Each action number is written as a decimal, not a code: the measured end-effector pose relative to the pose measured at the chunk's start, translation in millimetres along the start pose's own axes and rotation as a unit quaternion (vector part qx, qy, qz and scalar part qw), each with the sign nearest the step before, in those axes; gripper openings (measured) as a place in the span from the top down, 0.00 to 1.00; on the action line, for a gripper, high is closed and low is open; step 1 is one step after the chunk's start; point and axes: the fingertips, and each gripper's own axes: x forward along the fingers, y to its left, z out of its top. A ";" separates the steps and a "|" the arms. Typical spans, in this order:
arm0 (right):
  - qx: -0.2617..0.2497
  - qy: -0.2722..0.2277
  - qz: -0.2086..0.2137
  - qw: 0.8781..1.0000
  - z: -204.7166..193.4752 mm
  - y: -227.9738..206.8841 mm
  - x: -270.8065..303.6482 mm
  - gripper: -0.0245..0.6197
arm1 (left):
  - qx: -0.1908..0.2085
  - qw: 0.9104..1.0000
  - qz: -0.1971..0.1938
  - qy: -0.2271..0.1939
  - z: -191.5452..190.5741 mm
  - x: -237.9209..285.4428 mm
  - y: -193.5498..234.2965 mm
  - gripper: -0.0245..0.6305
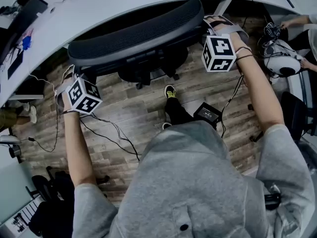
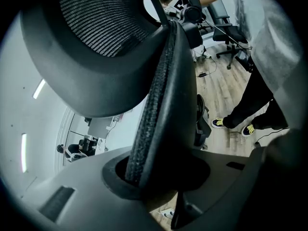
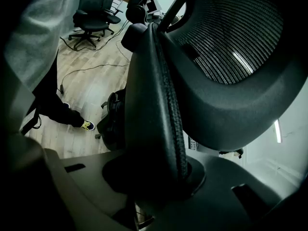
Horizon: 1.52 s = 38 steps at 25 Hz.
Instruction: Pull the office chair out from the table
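Chair gripped, not yet pulled clear.
Your left gripper and right gripper each pinch a backrest edge of the office chair; it sits just beside the counter, so keep pulling.

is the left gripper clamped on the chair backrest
Yes, the backrest edge sits pinched between the jaws of the left gripper.

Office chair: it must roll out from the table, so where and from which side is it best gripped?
Grip the two side rims of the backrest from behind, the side away from the table. Each thin rim fits between jaws: the left hand-held gripper and right hand-held gripper are clamped there.
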 end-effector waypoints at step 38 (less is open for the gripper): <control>0.004 0.004 -0.002 1.000 17.0 105.4 -115.8 0.78 | -0.005 1.000 0.009 0.001 -5.9 -101.8 -109.3 0.74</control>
